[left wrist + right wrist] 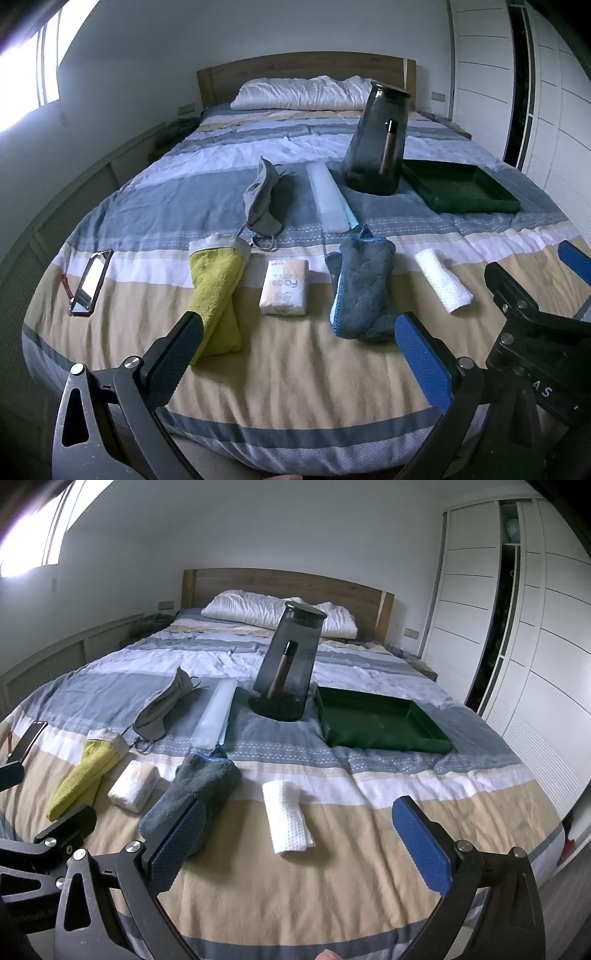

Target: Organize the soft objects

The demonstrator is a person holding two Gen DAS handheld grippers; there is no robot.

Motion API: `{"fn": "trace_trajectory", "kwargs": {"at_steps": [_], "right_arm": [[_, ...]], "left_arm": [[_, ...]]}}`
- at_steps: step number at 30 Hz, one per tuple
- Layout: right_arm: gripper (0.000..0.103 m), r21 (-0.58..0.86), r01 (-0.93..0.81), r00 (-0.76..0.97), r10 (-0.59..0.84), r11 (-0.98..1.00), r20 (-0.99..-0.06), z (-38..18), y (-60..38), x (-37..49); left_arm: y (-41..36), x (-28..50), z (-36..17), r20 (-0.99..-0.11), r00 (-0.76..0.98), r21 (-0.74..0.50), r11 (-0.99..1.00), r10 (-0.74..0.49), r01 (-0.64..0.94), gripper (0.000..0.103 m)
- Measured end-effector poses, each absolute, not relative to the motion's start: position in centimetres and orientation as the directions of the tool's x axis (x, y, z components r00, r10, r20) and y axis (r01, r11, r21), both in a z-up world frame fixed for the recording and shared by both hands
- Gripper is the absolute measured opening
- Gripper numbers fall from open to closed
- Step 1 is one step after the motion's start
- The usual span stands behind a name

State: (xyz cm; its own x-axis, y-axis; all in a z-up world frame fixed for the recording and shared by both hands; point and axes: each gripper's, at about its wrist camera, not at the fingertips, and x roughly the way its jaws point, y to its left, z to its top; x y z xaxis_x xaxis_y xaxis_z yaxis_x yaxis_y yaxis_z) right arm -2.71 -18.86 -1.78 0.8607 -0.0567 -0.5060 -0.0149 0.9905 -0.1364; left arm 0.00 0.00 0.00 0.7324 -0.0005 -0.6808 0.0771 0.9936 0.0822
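Observation:
Several soft things lie in a row on the striped bed: a yellow-green towel (214, 295) (85, 775), a tissue pack (284, 291) (135, 784), a blue-grey cloth (364, 288) (199, 786) and a folded white waffle cloth (443, 282) (288, 812). Behind them lie a grey face mask (262, 195) (166, 705) and a translucent flat pack (330, 195) (219, 712). A green tray (480, 201) (424, 744) sits empty at the right. My left gripper (301, 332) hovers open near the bed's foot. My right gripper (301, 812) is open too, just short of the white cloth.
A tall dark jar (378, 140) (288, 664) with a stick inside stands left of the tray. A phone (92, 282) lies at the bed's left edge. White pillows and a wooden headboard are at the far end, wardrobe doors along the right.

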Motion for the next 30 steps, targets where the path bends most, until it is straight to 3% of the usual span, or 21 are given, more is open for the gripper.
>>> {"fn": "trace_trajectory", "kwargs": {"at_steps": [30], "right_arm": [[0.103, -0.138, -0.014, 0.862, -0.058, 0.990, -0.504, -1.74, -18.90, -2.82]], "left_arm": [[0.02, 0.01, 0.00, -0.686, 0.728, 0.076, 0.994, -0.006, 0.079, 0.102]]}}
